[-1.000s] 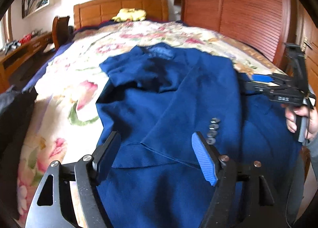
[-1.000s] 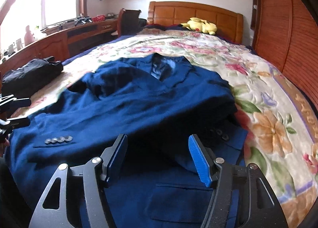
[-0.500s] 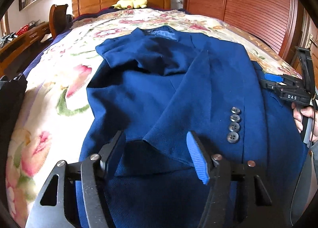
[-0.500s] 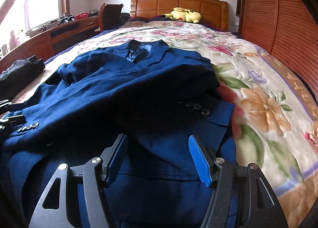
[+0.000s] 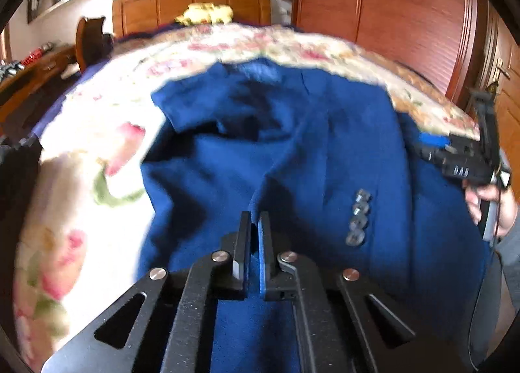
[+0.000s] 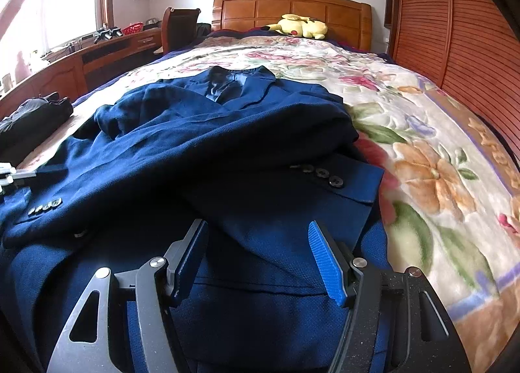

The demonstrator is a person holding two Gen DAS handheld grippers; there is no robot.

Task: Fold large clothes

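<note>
A dark blue suit jacket (image 5: 292, 152) lies on the flowered bedspread (image 5: 107, 132), collar toward the headboard, both sleeves folded across its front. My left gripper (image 5: 255, 215) is shut on a raised fold of the jacket near its lower left part. A row of cuff buttons (image 5: 357, 220) lies just right of it. In the right wrist view my right gripper (image 6: 256, 230) stands open low over the jacket's (image 6: 211, 145) near hem, fabric under its fingers and nothing pinched. The right gripper (image 5: 435, 145) also shows at the jacket's right edge, held by a hand (image 5: 487, 204).
A yellow plush toy (image 6: 299, 25) rests by the wooden headboard (image 6: 292, 9). A black garment (image 6: 32, 116) lies on the bed's left side. A desk (image 6: 81, 61) and chair (image 6: 180, 22) stand left, a wooden wardrobe (image 6: 455, 32) right.
My left gripper's jaws have gone from wide open to shut, pinching a fold of the jacket. The right gripper has sunk a little toward the hem and stayed open.
</note>
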